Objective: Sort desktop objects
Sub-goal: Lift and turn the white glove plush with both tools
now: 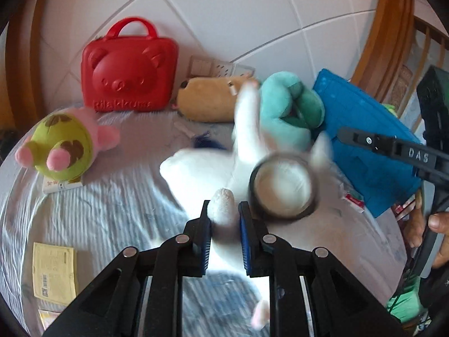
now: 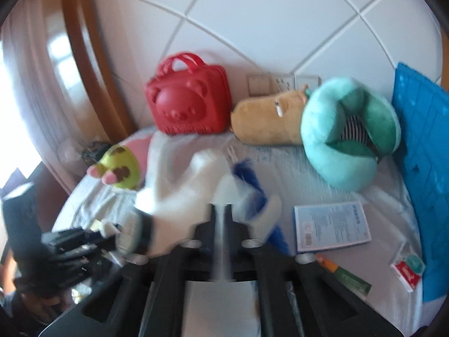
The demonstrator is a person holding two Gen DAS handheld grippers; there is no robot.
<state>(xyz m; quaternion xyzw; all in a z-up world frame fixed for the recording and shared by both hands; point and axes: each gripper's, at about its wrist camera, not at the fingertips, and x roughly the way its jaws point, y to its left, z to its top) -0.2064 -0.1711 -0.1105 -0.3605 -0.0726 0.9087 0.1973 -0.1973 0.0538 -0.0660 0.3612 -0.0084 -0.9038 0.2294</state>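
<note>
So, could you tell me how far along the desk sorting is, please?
Nothing looks sorted yet. In hand: the left gripper is shut on the white plush. Left: the tape roll, blue booklet, yellow card and green-pink plush lie scattered.

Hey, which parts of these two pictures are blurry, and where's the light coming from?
Left wrist view: the white plush toy and tape roll smear with motion, the red bear case stays sharp. Right wrist view: softer all over, the plush streaked, bright daylight washing out the left edge.
</note>
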